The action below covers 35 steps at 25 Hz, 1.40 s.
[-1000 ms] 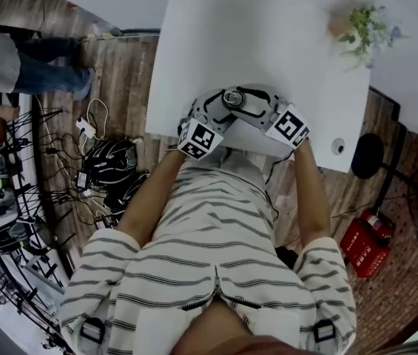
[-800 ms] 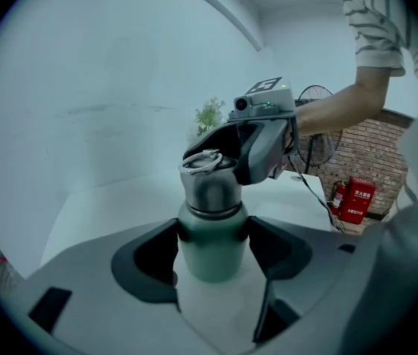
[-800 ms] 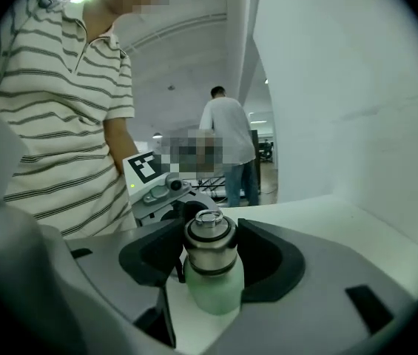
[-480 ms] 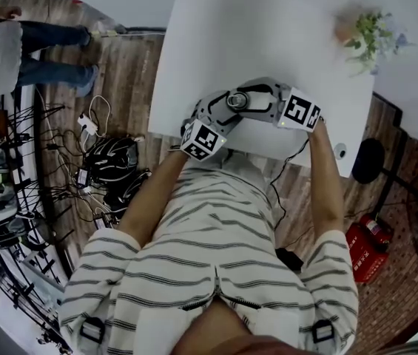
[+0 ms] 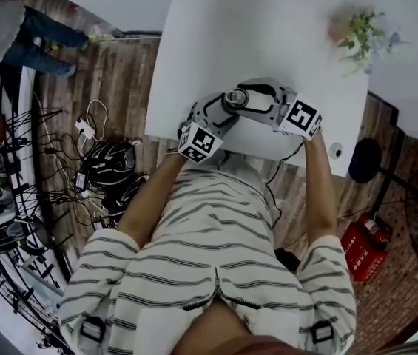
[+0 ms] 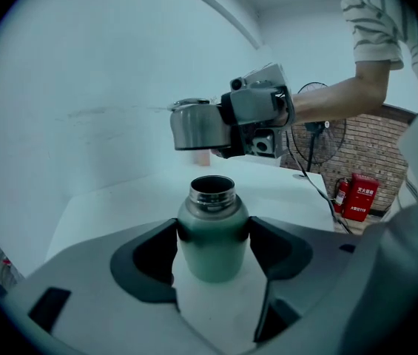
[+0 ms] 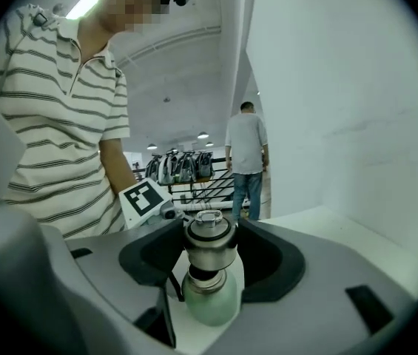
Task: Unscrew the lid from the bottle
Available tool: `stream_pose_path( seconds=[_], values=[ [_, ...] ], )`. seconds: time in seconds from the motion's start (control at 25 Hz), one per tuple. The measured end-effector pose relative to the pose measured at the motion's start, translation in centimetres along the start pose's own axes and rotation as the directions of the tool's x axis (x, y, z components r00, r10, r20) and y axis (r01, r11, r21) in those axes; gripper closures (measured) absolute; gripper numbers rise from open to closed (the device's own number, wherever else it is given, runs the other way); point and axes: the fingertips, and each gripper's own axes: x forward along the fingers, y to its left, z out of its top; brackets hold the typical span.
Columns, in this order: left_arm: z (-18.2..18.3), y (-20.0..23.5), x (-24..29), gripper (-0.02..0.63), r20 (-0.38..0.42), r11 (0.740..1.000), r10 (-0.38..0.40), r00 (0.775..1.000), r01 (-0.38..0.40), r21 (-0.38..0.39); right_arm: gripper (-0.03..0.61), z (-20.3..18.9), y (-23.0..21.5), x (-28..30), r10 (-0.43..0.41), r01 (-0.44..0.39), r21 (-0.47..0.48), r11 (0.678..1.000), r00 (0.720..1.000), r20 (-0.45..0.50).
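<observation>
In the left gripper view a pale green bottle (image 6: 212,237) stands upright on the white table, its steel mouth open, and my left gripper (image 6: 212,244) is shut on its body. The steel lid (image 6: 194,125) hangs above and behind the mouth, apart from it, held in my right gripper (image 6: 257,117). In the right gripper view my right gripper (image 7: 210,250) is shut on the lid (image 7: 210,244), with the bottle (image 7: 209,299) just below it. From the head view, both grippers meet at the lid (image 5: 236,97) near the table's front edge: left gripper (image 5: 216,115), right gripper (image 5: 257,100).
The white table (image 5: 268,35) carries a small potted plant (image 5: 360,28) at its far right. Cables and dark bags (image 5: 112,161) lie on the wooden floor at the left. A red fire extinguisher (image 5: 364,246) and a fan (image 6: 319,132) stand at the right. A person (image 7: 247,161) stands in the background.
My right gripper has swung to the right and slightly away with the lid in it. The left gripper has stayed on the bottle. The person at the upper left has walked further away.
</observation>
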Motion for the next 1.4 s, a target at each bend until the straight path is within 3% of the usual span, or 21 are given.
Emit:
stream_pose_path(
  seconds=[0.12,0.28,0.44,0.68,0.84,1.08,1.16,1.4],
  values=[
    [0.1,0.0,0.1,0.307,0.017,1.0,0.004,1.0,-0.004,-0.005,0.341,0.8,-0.7,-1.2,-0.137,0.13,0.071,0.989,0.986,0.091],
    [0.3,-0.1,-0.5,0.288,0.033,1.0,0.009,0.999,-0.008,-0.026,0.341,0.7,-0.9,-2.7,-0.335,0.314,0.171,0.934,0.936,0.107],
    [0.5,0.1,-1.8,0.297,0.035,0.998,0.042,0.998,-0.041,-0.043,0.341,1.5,-0.6,-3.9,-0.487,0.455,0.22,0.863,0.866,0.117],
    [3.8,1.4,-4.6,0.386,0.103,0.979,0.166,0.981,-0.152,-0.136,0.341,3.3,-0.3,-5.9,-0.661,0.619,0.263,0.74,0.741,0.12],
    [7.5,2.4,-7.3,0.467,0.163,0.952,0.26,0.952,-0.224,-0.21,0.341,5.2,0.4,-7.5,-0.737,0.694,0.264,0.67,0.666,0.117],
    [12.2,2.7,-10.7,0.581,0.221,0.922,0.342,0.913,-0.281,-0.266,0.341,8.0,1.6,-9.3,-0.804,0.758,0.278,0.59,0.585,0.11],
    [13.5,2.7,-11.4,0.615,0.231,0.913,0.361,0.904,-0.292,-0.286,0.341,8.9,1.8,-9.9,-0.814,0.77,0.275,0.576,0.57,0.11],
    [16.7,2.2,-13.4,0.615,0.241,0.905,0.384,0.891,-0.312,-0.289,0.341,11.2,2.6,-11.5,-0.831,0.796,0.246,0.554,0.546,0.105]
  ],
)
